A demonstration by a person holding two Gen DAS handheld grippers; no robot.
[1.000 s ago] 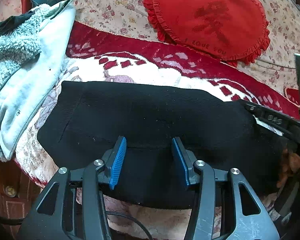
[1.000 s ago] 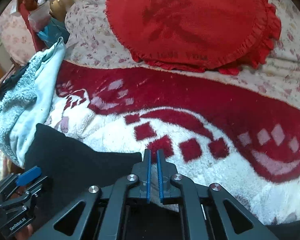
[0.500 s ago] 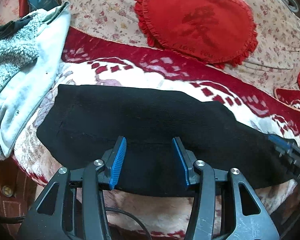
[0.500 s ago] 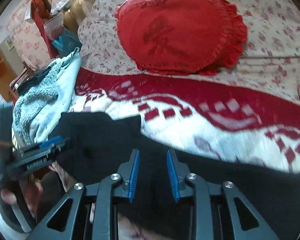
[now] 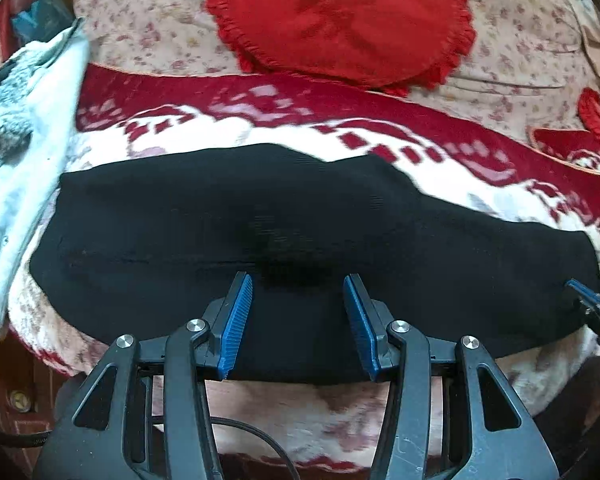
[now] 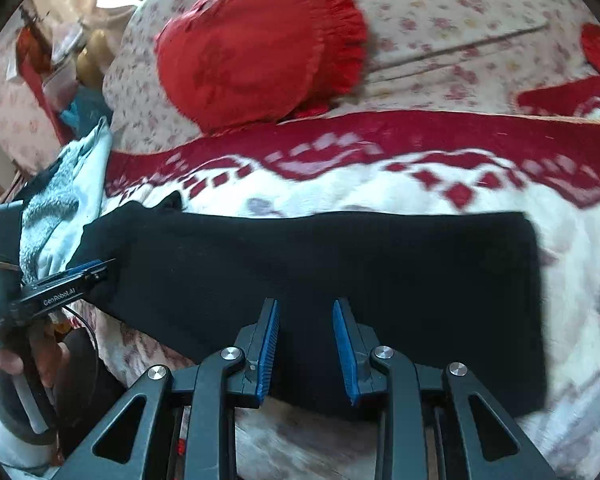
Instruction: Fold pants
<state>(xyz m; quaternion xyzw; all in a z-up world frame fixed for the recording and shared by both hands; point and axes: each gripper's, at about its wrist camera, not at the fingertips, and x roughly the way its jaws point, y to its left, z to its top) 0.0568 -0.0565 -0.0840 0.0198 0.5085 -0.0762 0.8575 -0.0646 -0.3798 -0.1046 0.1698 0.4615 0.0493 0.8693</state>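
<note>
The black knitted pants (image 5: 300, 216) lay folded into a long band across the near part of the red-and-white patterned fleece blanket (image 5: 379, 136), their near edge close to the bed's rim. The left gripper (image 5: 298, 316) hovered over that near edge with its blue-padded fingers spread apart and gripping nothing; the right gripper (image 6: 305, 340) hung likewise over the band's near edge, parted and empty. Beyond lay a red frilled heart-shaped cushion (image 6: 256, 48), and to the left a pale fleece-lined garment (image 5: 16, 152). A pinch taking only the top layer could likely drag the fold askew.
</note>
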